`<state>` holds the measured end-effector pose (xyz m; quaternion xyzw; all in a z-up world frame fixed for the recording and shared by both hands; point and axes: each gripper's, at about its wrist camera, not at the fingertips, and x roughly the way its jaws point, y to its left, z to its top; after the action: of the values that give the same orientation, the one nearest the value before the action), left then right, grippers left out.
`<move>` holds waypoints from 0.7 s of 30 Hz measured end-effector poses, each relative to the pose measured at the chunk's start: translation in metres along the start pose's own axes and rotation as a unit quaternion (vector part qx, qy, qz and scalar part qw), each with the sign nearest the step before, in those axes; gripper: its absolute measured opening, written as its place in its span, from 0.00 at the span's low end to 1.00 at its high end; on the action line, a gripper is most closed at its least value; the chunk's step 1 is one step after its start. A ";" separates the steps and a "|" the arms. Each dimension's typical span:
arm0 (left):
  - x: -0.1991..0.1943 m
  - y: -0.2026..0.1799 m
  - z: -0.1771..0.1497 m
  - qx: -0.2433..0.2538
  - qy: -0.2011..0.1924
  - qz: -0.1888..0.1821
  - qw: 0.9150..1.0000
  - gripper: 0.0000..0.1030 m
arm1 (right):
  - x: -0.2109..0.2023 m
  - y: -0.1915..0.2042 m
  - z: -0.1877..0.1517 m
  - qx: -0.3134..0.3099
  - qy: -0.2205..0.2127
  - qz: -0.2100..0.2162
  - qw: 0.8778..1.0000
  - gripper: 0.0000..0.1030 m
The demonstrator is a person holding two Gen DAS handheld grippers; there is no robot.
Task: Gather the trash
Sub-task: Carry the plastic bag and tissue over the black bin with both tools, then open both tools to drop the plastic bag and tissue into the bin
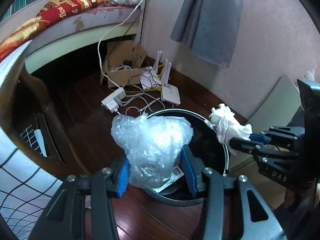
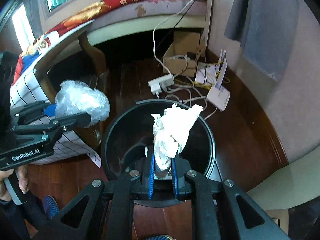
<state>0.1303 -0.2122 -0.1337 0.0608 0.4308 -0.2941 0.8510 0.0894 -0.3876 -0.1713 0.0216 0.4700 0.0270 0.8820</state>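
A round black trash bin [image 1: 225,150] [image 2: 112,132] stands on the dark wood floor, with some paper inside. My left gripper [image 1: 156,160] [image 2: 74,112] is shut on a crumpled clear plastic bag [image 1: 154,140] [image 2: 82,100], held over the bin's left rim. My right gripper [image 2: 163,160] [image 1: 240,140] is shut on a crumpled white tissue [image 2: 174,132] [image 1: 226,124], which hangs over the bin's opening.
Behind the bin lie a white power strip [image 1: 114,98], tangled cables, a white router [image 1: 170,95] and an open cardboard box [image 1: 122,70]. A bed [image 1: 60,20] with a red blanket stands at the back left, a dark wooden cabinet [image 1: 40,120] on the left. A hand [image 2: 14,182] grips the left handle.
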 end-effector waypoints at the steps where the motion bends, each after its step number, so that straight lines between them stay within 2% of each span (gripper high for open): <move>1: 0.003 -0.001 0.000 0.001 0.003 -0.001 1.000 0.48 | 0.004 -0.001 -0.002 -0.001 0.005 0.001 1.000 0.15; 17: 0.037 0.000 -0.001 0.009 0.034 -0.013 0.999 0.48 | 0.049 0.001 -0.012 -0.016 0.056 0.020 0.998 0.15; 18: 0.040 -0.001 -0.002 0.008 0.041 -0.022 0.999 0.50 | 0.050 0.002 -0.011 -0.018 0.056 0.020 0.998 0.16; 19: 0.046 0.000 -0.002 0.005 0.049 -0.028 0.998 0.60 | 0.052 0.003 -0.012 -0.023 0.059 0.019 0.998 0.16; 20: 0.049 0.000 -0.004 0.003 0.056 -0.024 0.998 0.67 | 0.055 0.003 -0.013 -0.030 0.062 0.008 0.998 0.24; 21: 0.051 0.002 -0.005 0.005 0.057 -0.004 0.998 0.82 | 0.060 0.000 -0.015 -0.033 0.068 -0.022 0.997 0.58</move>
<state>0.1507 -0.2317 -0.1766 0.0797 0.4778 -0.2958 0.8233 0.1103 -0.3837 -0.2289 -0.0194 0.5280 0.0249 0.8486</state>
